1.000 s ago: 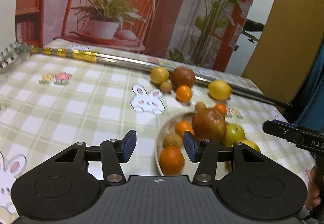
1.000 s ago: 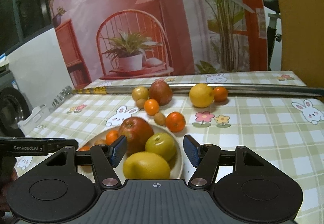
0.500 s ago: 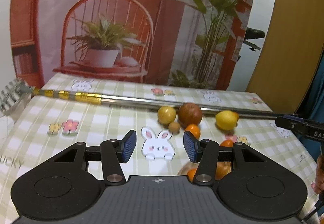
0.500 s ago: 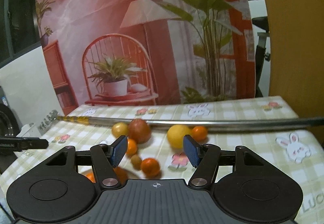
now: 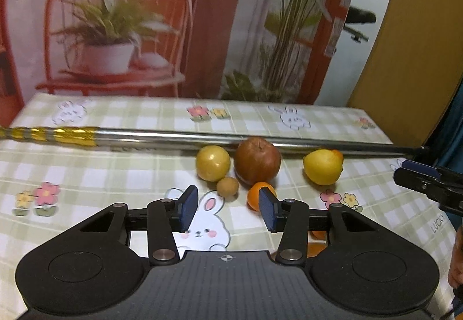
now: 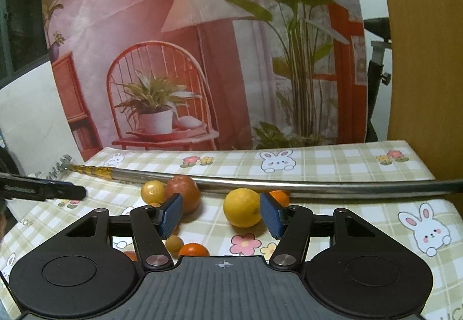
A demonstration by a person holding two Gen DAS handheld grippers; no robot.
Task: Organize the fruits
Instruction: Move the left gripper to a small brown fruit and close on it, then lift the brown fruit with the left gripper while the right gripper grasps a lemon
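Beyond right tongs, lemon

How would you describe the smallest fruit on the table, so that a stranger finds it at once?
Find the long metal pole lying across the checked tablecloth. Just in front of it sit a yellow round fruit and a big reddish-brown apple. The small tan fruit lies before the gap between them, dull, brownish and much smaller.

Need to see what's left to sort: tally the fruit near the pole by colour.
Yellow fruit: 2
Orange fruit: 2
Red-brown fruit: 1
Tan fruit: 1
Total: 6
Hidden orange bits lower down are left out.
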